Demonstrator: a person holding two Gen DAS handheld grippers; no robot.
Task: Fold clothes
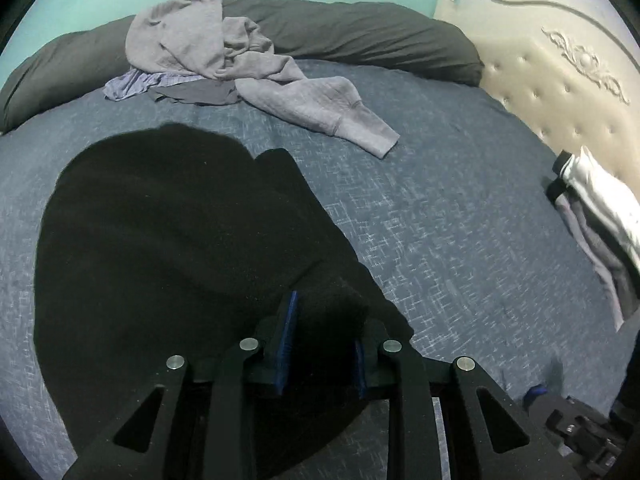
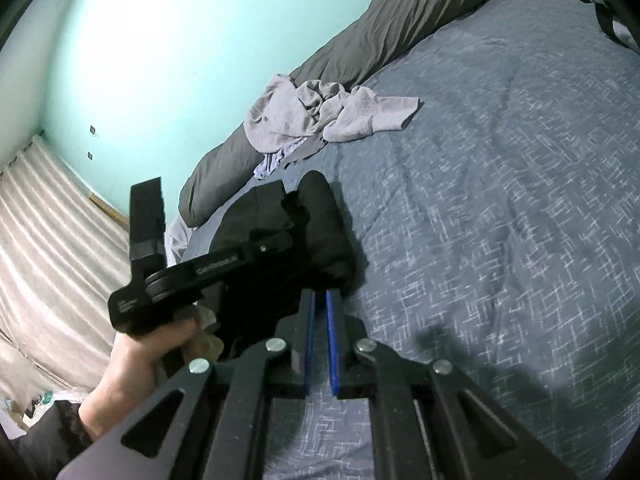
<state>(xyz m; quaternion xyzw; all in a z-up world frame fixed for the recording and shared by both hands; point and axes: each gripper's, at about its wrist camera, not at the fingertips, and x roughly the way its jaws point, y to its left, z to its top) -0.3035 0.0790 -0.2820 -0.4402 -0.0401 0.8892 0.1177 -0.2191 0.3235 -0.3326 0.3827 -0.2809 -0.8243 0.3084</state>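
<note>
A black garment (image 1: 168, 240) lies on the blue bedspread (image 1: 440, 220), partly folded. My left gripper (image 1: 326, 320) is shut on a thick fold of the garment's near edge, which fills the gap between the blue pads. In the right wrist view the same black garment (image 2: 320, 220) lies bunched ahead, with the left gripper's body and the hand holding it over it. My right gripper (image 2: 321, 300) is shut and empty, its blue pads almost touching, just above the bedspread (image 2: 500, 200) beside the garment.
A crumpled grey sweatshirt (image 1: 224, 64) and other clothes lie at the far side against a long dark pillow (image 1: 360, 36). A small pile of folded clothes (image 1: 600, 216) lies at the right by the cream headboard (image 1: 560, 80). Curtains (image 2: 48, 248) hang at the left.
</note>
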